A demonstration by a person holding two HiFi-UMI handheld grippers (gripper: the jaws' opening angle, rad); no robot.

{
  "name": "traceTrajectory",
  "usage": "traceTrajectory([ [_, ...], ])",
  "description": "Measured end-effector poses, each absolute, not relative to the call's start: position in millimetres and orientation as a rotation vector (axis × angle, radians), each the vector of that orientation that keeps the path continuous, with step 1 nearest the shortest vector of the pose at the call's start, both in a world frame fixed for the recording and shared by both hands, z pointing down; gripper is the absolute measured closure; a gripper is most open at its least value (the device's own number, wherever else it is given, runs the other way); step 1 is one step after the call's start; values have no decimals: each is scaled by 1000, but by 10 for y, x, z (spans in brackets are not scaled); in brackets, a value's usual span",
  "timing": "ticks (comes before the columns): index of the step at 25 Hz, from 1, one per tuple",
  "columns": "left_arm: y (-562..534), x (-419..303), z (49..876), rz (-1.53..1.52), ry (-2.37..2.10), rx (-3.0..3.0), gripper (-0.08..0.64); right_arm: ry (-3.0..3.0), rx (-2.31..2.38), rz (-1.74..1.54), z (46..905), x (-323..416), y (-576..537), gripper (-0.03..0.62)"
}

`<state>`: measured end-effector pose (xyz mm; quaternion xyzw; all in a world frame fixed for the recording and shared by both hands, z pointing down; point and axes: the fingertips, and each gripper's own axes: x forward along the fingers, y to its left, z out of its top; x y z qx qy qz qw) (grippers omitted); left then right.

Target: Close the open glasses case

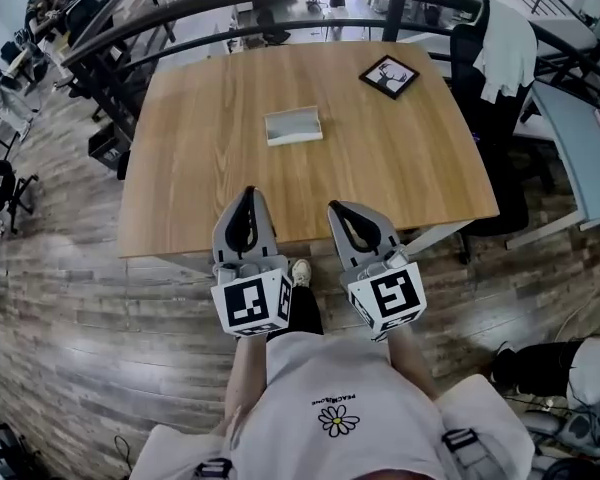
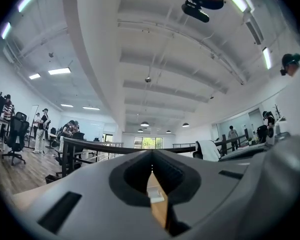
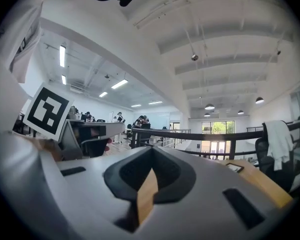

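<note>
1. Two grippers are held side by side above the near edge of the table [image 1: 190, 158]. The left gripper [image 1: 248, 192] and the right gripper [image 1: 336, 206] both point roughly level, toward the far edge.
2. In the left gripper view, the left gripper [image 2: 151, 157] has its jaws pressed together with nothing between them. Only a sliver of wood shows below the meeting tips.
3. In the right gripper view, the right gripper [image 3: 151, 155] is the same: its jaws meet at the tips and it is empty.
4. The glasses case [image 1: 293, 125] lies open near the middle of the tabletop, a little toward the far edge and well apart from both grippers. Through the gap under the left jaws it appears as a small pale shape [image 2: 156, 196], so that tool seems lined up with it.
5. A framed picture [image 1: 389, 76] sits by the far right corner, clear of any path to the case.
6. Judgement: joined jaws make a blunt tip, good for tipping a lid over rather than pinching it. That may be why neither pair is spread.
7. Judgement: the closing has not started. Both tools first need to reach the case, perhaps one bracing the base while the other folds the lid.
8. I cannot tell from here which side carries the hinge.
</note>
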<state>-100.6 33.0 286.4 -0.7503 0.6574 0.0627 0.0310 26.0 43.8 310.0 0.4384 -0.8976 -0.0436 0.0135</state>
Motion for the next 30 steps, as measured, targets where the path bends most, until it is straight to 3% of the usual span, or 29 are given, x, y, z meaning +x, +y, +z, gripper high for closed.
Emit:
traceTrajectory([
  [15, -1695, -1510, 2755, 186, 2024, -2390, 543, -2762, 1525, -168, 2661, -99, -1548, 584],
  [30, -2191, -1317, 2854, 124, 2051, -2425, 541, -2719, 1545, -210, 2761, 121, -2158, 584],
])
